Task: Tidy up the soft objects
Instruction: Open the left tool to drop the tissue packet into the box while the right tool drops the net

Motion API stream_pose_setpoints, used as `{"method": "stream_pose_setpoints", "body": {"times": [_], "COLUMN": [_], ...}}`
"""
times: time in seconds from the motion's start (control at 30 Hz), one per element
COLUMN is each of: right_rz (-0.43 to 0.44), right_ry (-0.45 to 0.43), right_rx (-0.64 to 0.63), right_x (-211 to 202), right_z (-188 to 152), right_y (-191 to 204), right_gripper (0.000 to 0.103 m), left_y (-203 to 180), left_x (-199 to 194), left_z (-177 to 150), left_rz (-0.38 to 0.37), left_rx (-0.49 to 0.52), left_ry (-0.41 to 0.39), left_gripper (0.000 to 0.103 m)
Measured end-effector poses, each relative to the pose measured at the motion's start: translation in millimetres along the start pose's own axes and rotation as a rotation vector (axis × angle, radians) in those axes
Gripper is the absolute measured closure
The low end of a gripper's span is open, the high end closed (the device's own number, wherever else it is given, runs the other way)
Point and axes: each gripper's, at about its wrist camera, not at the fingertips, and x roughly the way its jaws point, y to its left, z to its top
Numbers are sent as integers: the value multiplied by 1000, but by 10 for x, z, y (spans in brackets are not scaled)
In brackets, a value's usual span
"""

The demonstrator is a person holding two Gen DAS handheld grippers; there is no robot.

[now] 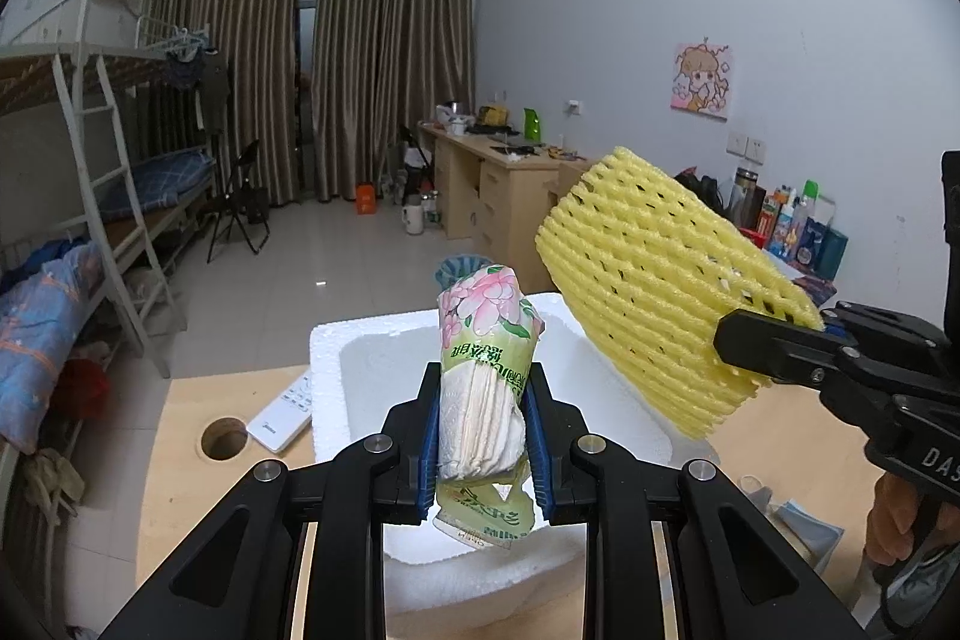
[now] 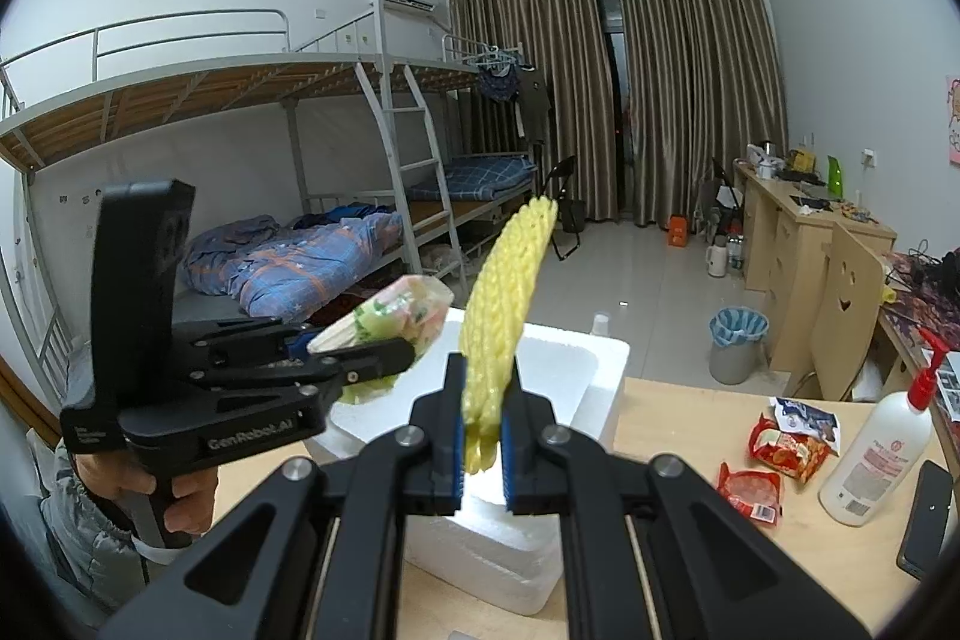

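My left gripper (image 1: pixel 483 424) is shut on a tissue pack (image 1: pixel 486 370) in flowered green wrapping and holds it upright above the white foam box (image 1: pixel 384 364). My right gripper (image 2: pixel 483 415) is shut on a yellow foam net sleeve (image 2: pixel 504 316) and holds it above the same foam box (image 2: pixel 576 370). In the left wrist view the yellow sleeve (image 1: pixel 654 292) hangs to the right of the tissue pack, held by the right gripper (image 1: pixel 774 346). In the right wrist view the left gripper (image 2: pixel 360 358) with the tissue pack (image 2: pixel 396 316) is at the left.
The foam box sits on a wooden table (image 2: pixel 690 550). A white remote (image 1: pixel 288 409) and a round hole (image 1: pixel 225 437) are left of the box. Red snack packets (image 2: pixel 780 451), a white pump bottle (image 2: pixel 882 454) and a dark phone (image 2: pixel 927 517) lie at the right.
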Motion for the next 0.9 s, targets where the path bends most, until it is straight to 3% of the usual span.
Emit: {"method": "stream_pose_setpoints", "body": {"times": [0.2, 0.27, 0.33, 0.4, 0.9], "right_rz": [-1, -2, -4, -6, 3], "right_ry": [5, 6, 7, 6, 34], "right_rx": [3, 6, 10, 12, -4], "right_x": [34, 47, 54, 51, 155], "right_z": [16, 9, 4, 5, 16], "right_y": [-28, -47, -70, -84, 12], "right_gripper": [91, 91, 91, 91, 91], "left_y": [26, 36, 52, 73, 243], "left_x": [50, 60, 38, -13, -423], "left_z": [12, 11, 15, 19, -92], "left_rz": [13, 28, 45, 67, 171], "left_rx": [1, -7, -19, -28, -44], "left_ry": [-7, -4, -19, -47, -134], "left_gripper": [72, 54, 19, 7, 0]}}
